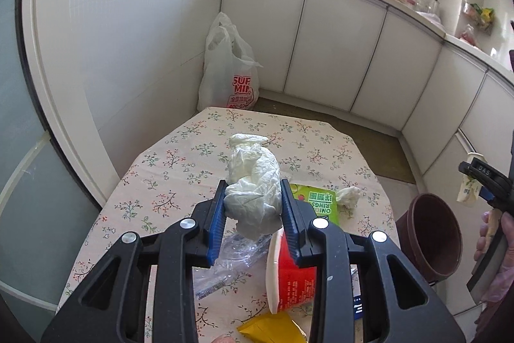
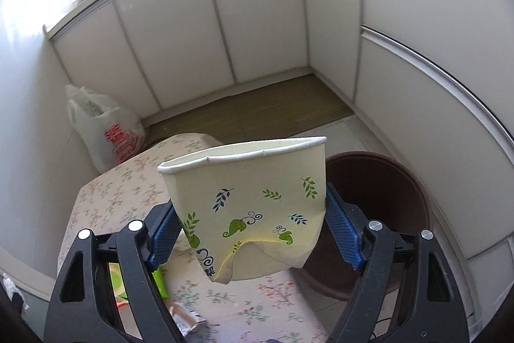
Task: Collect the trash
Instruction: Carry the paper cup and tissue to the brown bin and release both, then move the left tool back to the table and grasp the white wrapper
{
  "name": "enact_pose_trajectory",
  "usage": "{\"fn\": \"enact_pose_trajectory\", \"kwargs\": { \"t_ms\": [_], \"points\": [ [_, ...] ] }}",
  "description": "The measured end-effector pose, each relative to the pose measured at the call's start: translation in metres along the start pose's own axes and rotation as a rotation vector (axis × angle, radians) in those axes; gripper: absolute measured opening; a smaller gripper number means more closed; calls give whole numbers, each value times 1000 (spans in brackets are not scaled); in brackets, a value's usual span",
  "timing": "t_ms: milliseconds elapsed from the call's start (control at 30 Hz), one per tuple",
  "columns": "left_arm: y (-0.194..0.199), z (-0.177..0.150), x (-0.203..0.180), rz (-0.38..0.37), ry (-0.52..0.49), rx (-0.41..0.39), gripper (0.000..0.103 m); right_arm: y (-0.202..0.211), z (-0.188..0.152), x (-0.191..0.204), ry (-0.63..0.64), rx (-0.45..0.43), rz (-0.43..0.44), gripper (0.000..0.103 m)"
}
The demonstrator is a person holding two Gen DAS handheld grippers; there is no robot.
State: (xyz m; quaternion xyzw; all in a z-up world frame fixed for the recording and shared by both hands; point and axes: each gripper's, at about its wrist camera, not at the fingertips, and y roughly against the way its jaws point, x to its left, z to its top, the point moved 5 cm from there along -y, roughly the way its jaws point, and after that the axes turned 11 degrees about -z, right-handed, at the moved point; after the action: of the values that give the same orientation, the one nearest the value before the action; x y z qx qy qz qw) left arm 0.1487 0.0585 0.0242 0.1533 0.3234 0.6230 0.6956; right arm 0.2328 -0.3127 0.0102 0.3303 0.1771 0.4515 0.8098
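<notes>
A: What does the left gripper (image 1: 253, 208) have?

B: Its blue pads are closed on a crumpled white paper wad (image 1: 252, 182), pinched around the middle and lifted just above the table (image 1: 180, 150). I'd judge it very light and soft; it squashes rather than slips, so a grip across the bulk suits it. A loose tail could tear off.

A: And the right gripper (image 2: 250, 230)?

B: It clamps a paper cup (image 2: 250, 192) printed with green leaves, held low near its base. The wall is already dented and the bottom buckled. It looks thin and light, and crushes easily, which hardly matters for trash. It hangs beside the table edge, close above the brown bin (image 2: 385, 198) on the floor.

A: What else waits on the table?

B: A red instant-noodle cup (image 1: 292, 275) on its side, clear plastic wrap (image 1: 231, 259), a green snack packet (image 1: 318, 201), a small tissue ball (image 1: 348, 196) and a yellow wrapper (image 1: 273, 327). The wrap looks slippery and floppy; I'd pinch a bunched fold.

A: The surface?

B: A flowered cloth, likely to wrinkle if dragged on.

A: The room?

B: A narrow nook with white cabinets (image 1: 337, 53) around it, a cluttered counter above, and a white shopping bag (image 1: 229, 69) on the floor in the corner beyond the table.
</notes>
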Motion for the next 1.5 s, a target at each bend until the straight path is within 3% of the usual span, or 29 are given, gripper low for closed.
{"fn": "enact_pose_trajectory", "kwargs": {
  "t_ms": [200, 500, 667, 733, 1067, 1233, 1333, 1400, 1500],
  "points": [
    [-11, -15, -27, -11, -55, 7, 33, -19, -8, -73, -125, -79, -142, 78],
    [-32, -32, -78, -32, -125, 16, 33, -46, -13, -131, -246, -14, -283, 80],
    [-43, -38, -116, -70, -164, 10, 33, -53, -19, -147, -249, 17, -313, 92],
    [-50, -39, -133, -97, -151, 16, 33, -50, -14, -153, -261, -2, -319, 96],
    [-94, -42, -260, -334, -143, 91, 34, -11, 8, -212, -378, -110, -400, 96],
    [-108, -43, -325, -430, -188, 102, 35, -4, 6, -251, -518, -93, -414, 96],
    [-117, -46, -356, -479, -222, 118, 43, -16, 3, -263, -583, -64, -410, 96],
    [-121, -50, -370, -489, -234, 121, 59, -17, 1, -268, -602, -56, -414, 96],
    [-127, -52, -382, -501, -244, 141, 68, -17, -1, -269, -619, -48, -410, 96]
  ]
}}
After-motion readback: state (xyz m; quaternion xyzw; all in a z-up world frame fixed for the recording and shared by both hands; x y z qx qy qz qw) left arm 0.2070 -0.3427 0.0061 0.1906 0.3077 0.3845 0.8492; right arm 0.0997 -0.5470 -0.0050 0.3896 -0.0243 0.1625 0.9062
